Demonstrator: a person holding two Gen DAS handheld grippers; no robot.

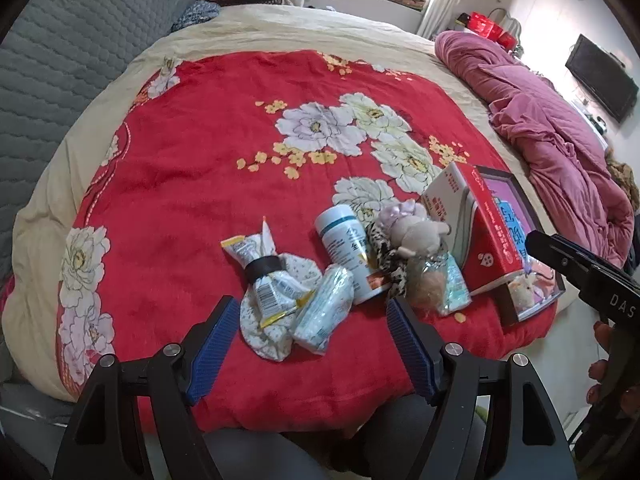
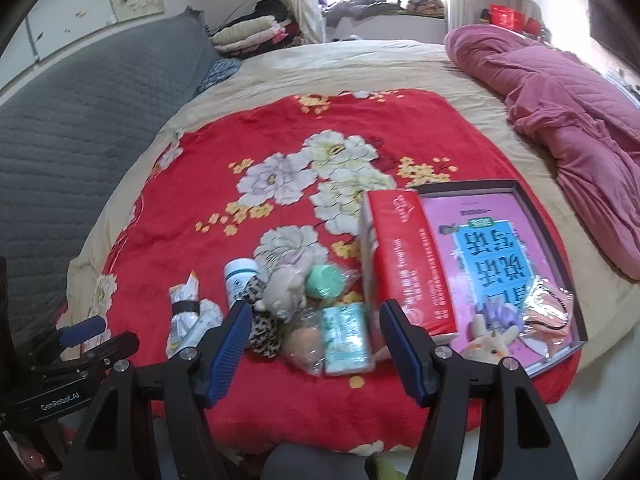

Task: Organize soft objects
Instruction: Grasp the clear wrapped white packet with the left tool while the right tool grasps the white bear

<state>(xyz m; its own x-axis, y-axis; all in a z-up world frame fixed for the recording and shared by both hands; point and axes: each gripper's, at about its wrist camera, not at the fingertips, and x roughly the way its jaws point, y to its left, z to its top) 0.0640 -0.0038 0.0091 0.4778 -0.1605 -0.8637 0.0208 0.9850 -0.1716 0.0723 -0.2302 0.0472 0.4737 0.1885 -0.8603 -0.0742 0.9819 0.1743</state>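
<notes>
**Both claws spread above the pile, nothing picked yet**

Nearest in each wrist view are the blue-padded jaws. The left gripper [image 1: 310, 344] stands spread and empty over the near end of the clutter, framing a floral cloth pouch [image 1: 272, 320] with a banded snack packet [image 1: 260, 268] lying on it and a small tissue pack [image 1: 326, 312] just beside. The right gripper [image 2: 312, 344] is likewise spread and holds nothing; between its pads lie a teal tissue pack [image 2: 346, 338] and a bagged beige puff [image 2: 304, 346].

A little farther sits a plush toy [image 1: 416, 236] on a leopard-print scrunchie [image 1: 386, 260], touching a white bottle [image 1: 346, 252] that lies on its side. Right of these a red carton [image 2: 408, 268] stands on edge against a shallow box lid [image 2: 560, 248], which already contains a small plush [image 2: 492, 332] and a pink pouch [image 2: 548, 316]; it probably serves as the collecting tray.

Everything rests on the red floral blanket [image 1: 192, 152], with a pink quilt [image 1: 552, 128] bunched at the far right.
</notes>
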